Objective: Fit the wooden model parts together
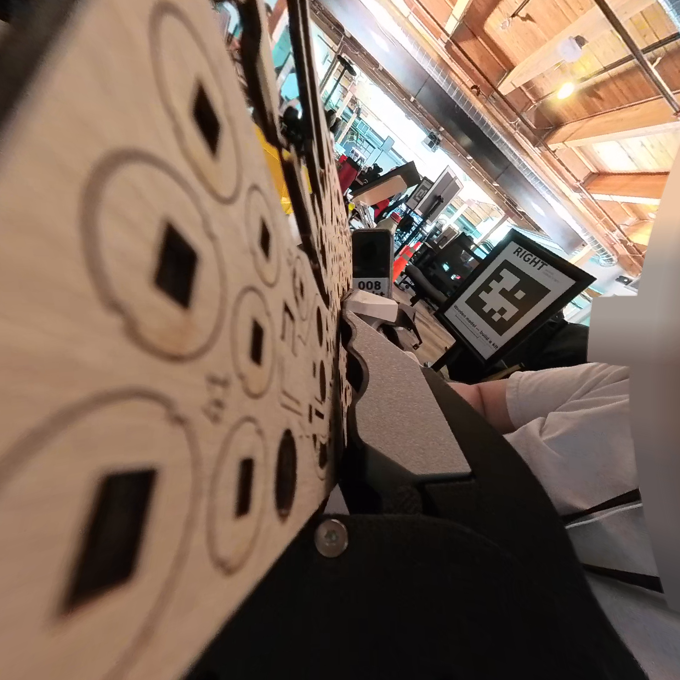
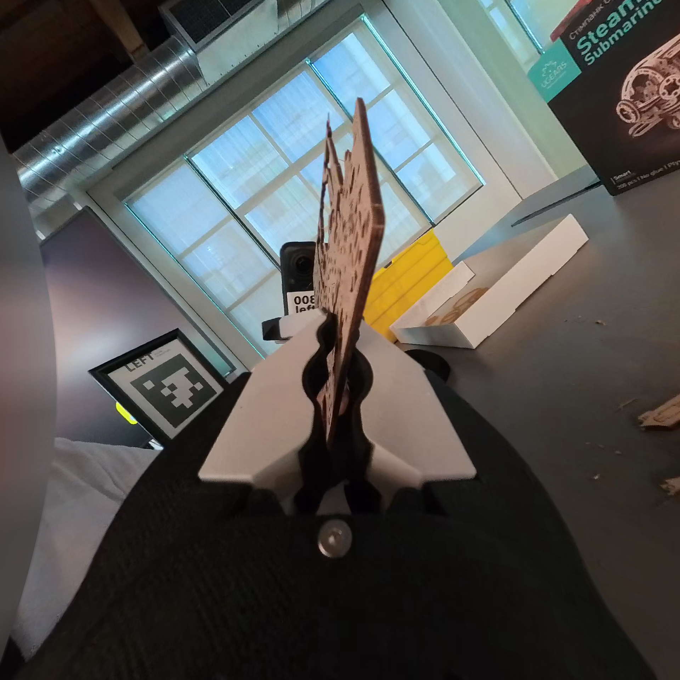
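Your right gripper (image 2: 336,371) has its jaws clamped on the lower edge of a wooden sheet (image 2: 349,235) of laser-cut parts. The sheet stands on edge, nearly upright, tilted slightly right, and is raised above the dark table (image 2: 552,423). A second thinner sheet or layer sits right behind it, touching or nearly so; can't tell which.

Left view: the same kind of wooden sheet (image 1: 147,294) fills the left half of the frame, very close to the lens and blurred, with round cut-outs with square holes. Only one grey finger of your left gripper (image 1: 346,368) is visible, pressed against the sheet's edge. The other finger is hidden behind the wood, so I can't tell how the left jaws stand.

Each view shows the other gripper's camera beyond the sheet, so both grippers sit at the same sheet from opposite sides.

On the table in the right view: an open white box (image 2: 489,294) with wooden parts inside, a yellow bin (image 2: 404,279) behind it, the dark kit box (image 2: 625,103) at far right, and wood scraps (image 2: 658,417) near the right edge. A framed marker card (image 2: 165,390) stands at left, and another framed marker card (image 1: 511,294) shows in the left view. A white sleeve (image 1: 570,434) is at right there.
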